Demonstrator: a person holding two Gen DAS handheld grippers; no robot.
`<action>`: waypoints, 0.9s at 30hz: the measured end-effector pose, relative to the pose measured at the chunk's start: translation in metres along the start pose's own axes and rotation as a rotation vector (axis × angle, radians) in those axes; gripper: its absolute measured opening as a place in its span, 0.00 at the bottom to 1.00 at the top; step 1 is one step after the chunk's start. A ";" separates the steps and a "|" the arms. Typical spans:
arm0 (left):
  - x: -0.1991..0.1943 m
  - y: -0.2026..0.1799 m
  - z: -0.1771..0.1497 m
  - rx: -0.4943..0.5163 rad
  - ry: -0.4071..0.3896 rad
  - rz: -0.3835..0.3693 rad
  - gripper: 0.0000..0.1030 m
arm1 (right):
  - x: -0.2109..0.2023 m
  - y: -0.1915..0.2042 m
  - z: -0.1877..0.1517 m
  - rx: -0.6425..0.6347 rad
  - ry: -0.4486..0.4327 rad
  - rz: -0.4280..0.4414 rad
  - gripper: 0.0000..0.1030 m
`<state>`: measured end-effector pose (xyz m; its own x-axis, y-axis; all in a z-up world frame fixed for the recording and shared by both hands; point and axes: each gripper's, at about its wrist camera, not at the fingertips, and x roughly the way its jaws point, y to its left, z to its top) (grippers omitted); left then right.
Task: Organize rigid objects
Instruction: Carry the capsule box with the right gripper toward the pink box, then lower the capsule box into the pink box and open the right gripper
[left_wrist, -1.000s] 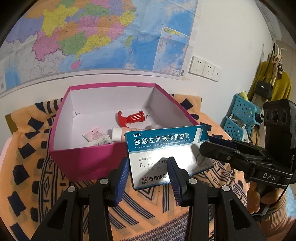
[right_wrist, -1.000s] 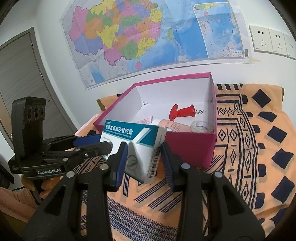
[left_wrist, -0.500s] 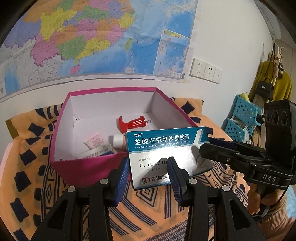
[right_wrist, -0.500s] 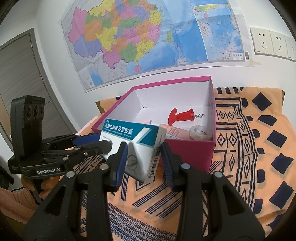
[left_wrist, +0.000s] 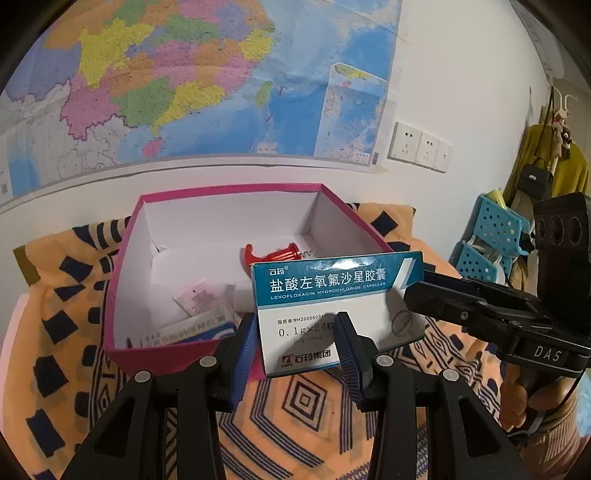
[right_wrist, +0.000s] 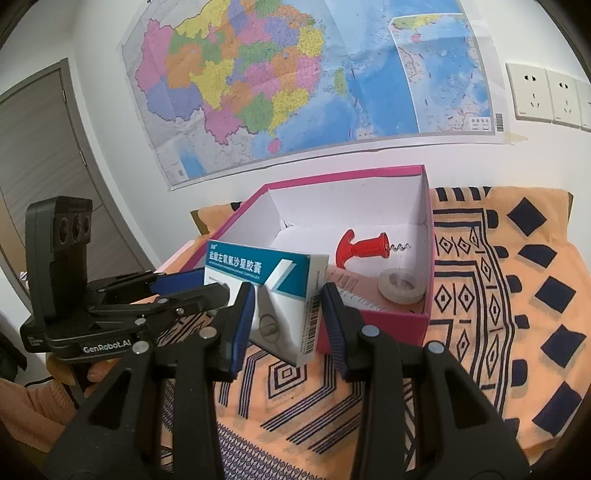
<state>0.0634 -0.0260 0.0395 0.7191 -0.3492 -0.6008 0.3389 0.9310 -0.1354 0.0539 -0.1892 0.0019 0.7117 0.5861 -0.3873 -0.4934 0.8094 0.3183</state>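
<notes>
A white and teal medicine box (left_wrist: 332, 295) (right_wrist: 258, 266) hangs upright just in front of an open pink box (left_wrist: 166, 358) (right_wrist: 373, 325). My left gripper (left_wrist: 295, 321) (right_wrist: 210, 284) is shut on its left end. My right gripper (right_wrist: 288, 291) (left_wrist: 417, 291) is shut on its right end, one finger in front and one behind. Inside the pink box lie a red corkscrew (left_wrist: 273, 253) (right_wrist: 365, 245), a tape roll (right_wrist: 400, 290), a small pink packet (left_wrist: 197, 299) and another flat carton (left_wrist: 192, 328).
An orange cloth with dark patterns (left_wrist: 303, 398) (right_wrist: 498, 295) covers the surface under the pink box. A wall with a map (left_wrist: 184, 92) and sockets (left_wrist: 417, 146) stands right behind. Blue baskets (left_wrist: 491, 236) are at the right, a grey door (right_wrist: 37, 147) at the left.
The medicine box keeps its place between both grippers. The pink box sits a little lower in both views, and more of its inside shows.
</notes>
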 end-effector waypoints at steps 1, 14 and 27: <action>0.001 0.001 0.001 -0.003 -0.001 -0.001 0.41 | 0.001 0.000 0.001 -0.002 0.000 -0.002 0.39; 0.009 0.007 0.011 -0.006 -0.004 0.015 0.41 | 0.011 -0.006 0.010 0.001 0.004 0.002 0.39; 0.014 0.008 0.021 -0.005 -0.012 0.027 0.41 | 0.017 -0.013 0.016 0.025 0.003 0.010 0.39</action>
<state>0.0891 -0.0263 0.0465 0.7356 -0.3247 -0.5945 0.3157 0.9408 -0.1232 0.0810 -0.1906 0.0051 0.7050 0.5944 -0.3868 -0.4880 0.8024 0.3436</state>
